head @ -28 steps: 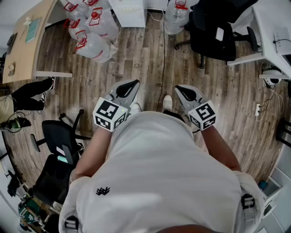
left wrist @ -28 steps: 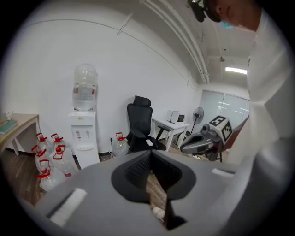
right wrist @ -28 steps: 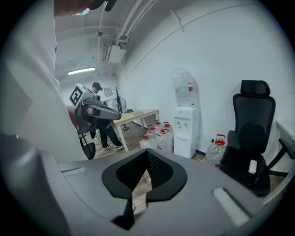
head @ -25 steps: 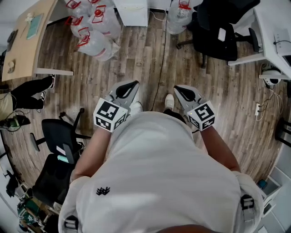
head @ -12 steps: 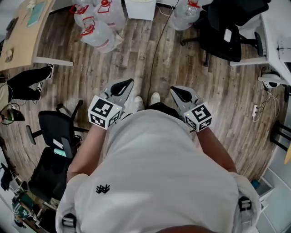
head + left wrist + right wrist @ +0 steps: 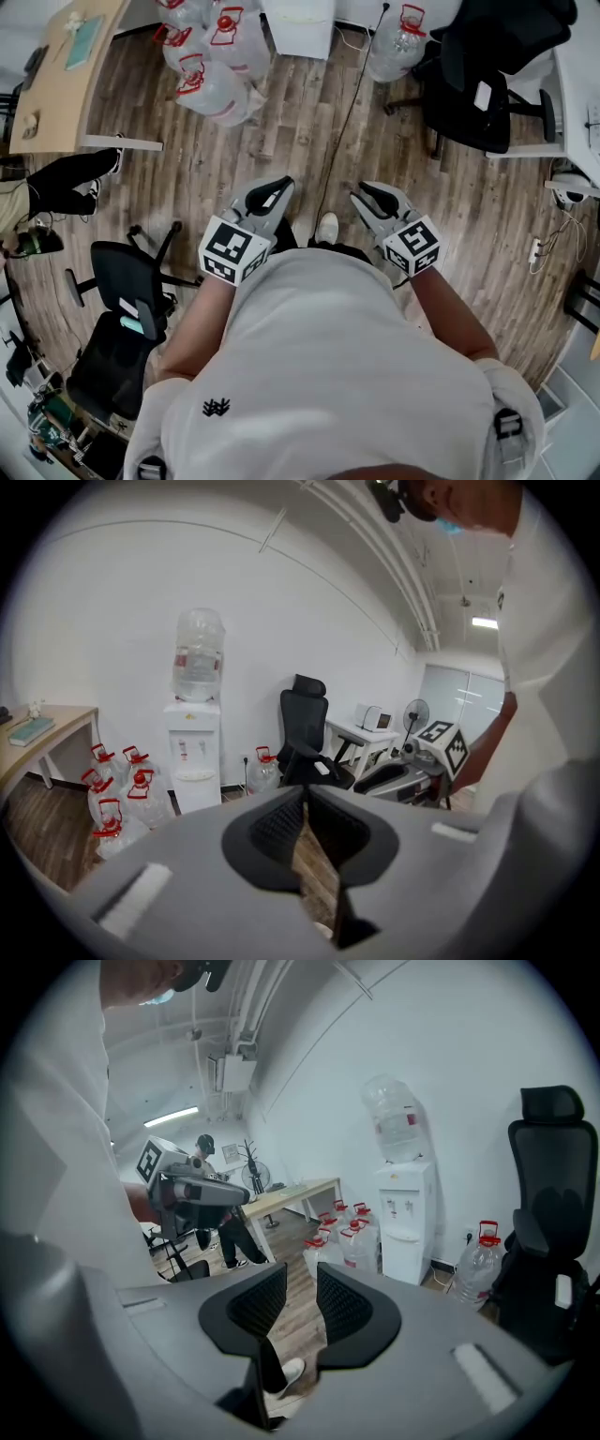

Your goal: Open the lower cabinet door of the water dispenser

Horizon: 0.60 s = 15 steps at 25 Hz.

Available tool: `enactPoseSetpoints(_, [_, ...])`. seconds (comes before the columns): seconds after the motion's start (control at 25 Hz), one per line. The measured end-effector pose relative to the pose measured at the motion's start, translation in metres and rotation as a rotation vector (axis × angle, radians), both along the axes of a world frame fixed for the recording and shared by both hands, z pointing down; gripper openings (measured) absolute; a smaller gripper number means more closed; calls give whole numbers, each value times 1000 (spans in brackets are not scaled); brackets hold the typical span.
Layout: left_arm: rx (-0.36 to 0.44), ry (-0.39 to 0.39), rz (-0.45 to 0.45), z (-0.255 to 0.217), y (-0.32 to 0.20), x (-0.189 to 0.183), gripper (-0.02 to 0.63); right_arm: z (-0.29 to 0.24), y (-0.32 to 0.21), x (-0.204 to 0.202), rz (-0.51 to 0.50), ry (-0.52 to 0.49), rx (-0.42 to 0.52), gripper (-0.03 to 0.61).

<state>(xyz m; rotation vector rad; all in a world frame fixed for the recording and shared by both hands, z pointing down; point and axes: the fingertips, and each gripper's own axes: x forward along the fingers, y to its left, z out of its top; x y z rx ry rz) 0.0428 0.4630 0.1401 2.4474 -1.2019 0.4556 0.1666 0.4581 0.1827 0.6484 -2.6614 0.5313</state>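
The white water dispenser [image 6: 298, 23] stands against the far wall with a clear bottle [image 6: 197, 653] on top. Its lower cabinet door [image 6: 197, 794] is closed, and it also shows in the right gripper view [image 6: 406, 1260]. Both grippers are held in front of the person's chest, well short of the dispenser. My left gripper [image 6: 278, 190] is shut with nothing in it, its pads [image 6: 281, 827] meeting at the tips. My right gripper [image 6: 364, 195] has its jaws opening, with a narrow gap and only floor between the pads [image 6: 342, 1307].
Several red-capped water jugs [image 6: 211, 70] lie left of the dispenser, and one more jug [image 6: 398, 47] stands to its right. A black office chair [image 6: 478, 75] is at the right and another chair [image 6: 122, 300] at the left. A cable [image 6: 342, 112] runs along the wooden floor. A seated person's legs [image 6: 66, 183] reach out from under a desk [image 6: 66, 75].
The person has stepped forward and both grippers have moved a little toward the dispenser. The right gripper's jaws, shut before, now stand slightly apart.
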Motion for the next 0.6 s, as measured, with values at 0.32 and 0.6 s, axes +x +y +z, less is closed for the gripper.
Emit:
enactPoseSetpoints(0.32, [-11,23,106,13,-84,-53,57,23,-90,-39,113,76,-17,94])
enactPoseSetpoints(0.6, [-14,14,249,20,-167,-126,57,51,-189,-94,239,170,-15,107])
